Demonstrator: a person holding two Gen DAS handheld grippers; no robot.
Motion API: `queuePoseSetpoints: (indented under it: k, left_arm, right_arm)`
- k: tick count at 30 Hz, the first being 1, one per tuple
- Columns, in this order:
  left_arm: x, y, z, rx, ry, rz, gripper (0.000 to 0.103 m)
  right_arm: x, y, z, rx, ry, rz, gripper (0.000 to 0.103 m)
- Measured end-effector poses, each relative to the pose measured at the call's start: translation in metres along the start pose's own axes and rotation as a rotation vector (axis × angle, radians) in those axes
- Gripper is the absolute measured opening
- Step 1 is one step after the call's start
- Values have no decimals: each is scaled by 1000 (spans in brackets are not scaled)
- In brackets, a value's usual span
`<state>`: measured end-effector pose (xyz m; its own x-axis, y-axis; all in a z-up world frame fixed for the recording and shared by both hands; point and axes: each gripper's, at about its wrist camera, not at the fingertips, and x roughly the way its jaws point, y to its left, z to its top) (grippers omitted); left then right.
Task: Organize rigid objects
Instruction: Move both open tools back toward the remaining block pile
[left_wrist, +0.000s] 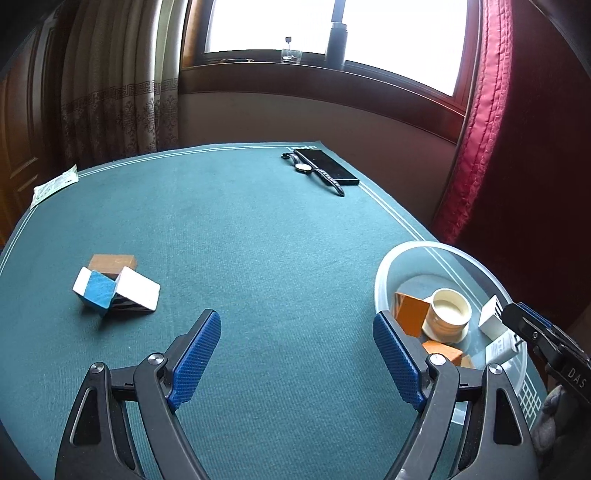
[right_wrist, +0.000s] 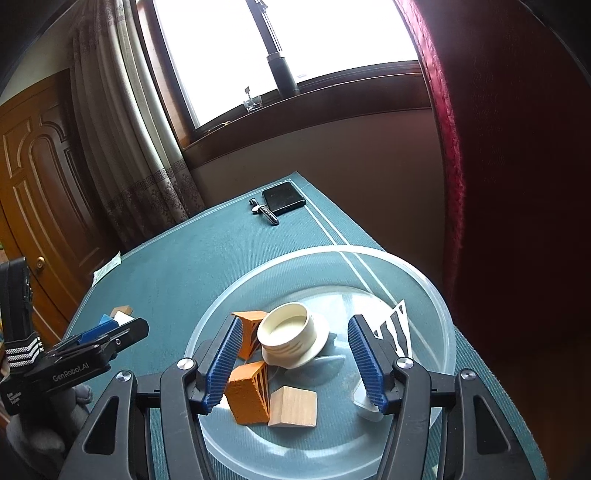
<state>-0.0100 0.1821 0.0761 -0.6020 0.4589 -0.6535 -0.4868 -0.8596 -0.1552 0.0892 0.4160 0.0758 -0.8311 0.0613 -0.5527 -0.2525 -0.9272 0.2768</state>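
Observation:
A clear plastic bowl (right_wrist: 332, 252) stands on the green table mat and holds two orange blocks (right_wrist: 246, 395), a wooden cube (right_wrist: 293, 406), a cream jar (right_wrist: 286, 328) and a white block with black marks (right_wrist: 397, 325). My right gripper (right_wrist: 295, 320) hangs open above the bowl, its blue pads (right_wrist: 225, 354) either side of the jar without touching it. To the left on the mat lie a blue-and-white block (left_wrist: 95, 291), a white-and-black block (left_wrist: 137, 291) and a brown block (left_wrist: 112, 263), bunched together. My left gripper (left_wrist: 296, 316) is open over bare mat between that pile and the bowl (left_wrist: 406, 246).
A black phone (left_wrist: 327, 166) and a wristwatch (left_wrist: 314, 171) lie at the far edge of the mat. A paper slip (left_wrist: 55, 184) sits at the far left corner. A red curtain (left_wrist: 517, 147) hangs close on the right, beside the bowl.

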Motion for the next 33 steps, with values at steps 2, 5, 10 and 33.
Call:
queuePoseSetpoints:
  k: [2,5,10,33]
  left_arm:
    - [-2,11,-1,-16,0,20,85]
    - [-8,28,-3,-32,-6,54,85]
    - [-17,65,-8,-73,-10,122,85]
    - [-37,161,-32,-145,10,295,85]
  right_arm:
    - [1,7,-2,-26,4,1,63]
    - [2,18,-4,-68,15,11,63]
    - [5,42,-8,-145,37,46,63]
    - [65,178,-6,-525,212,285,63]
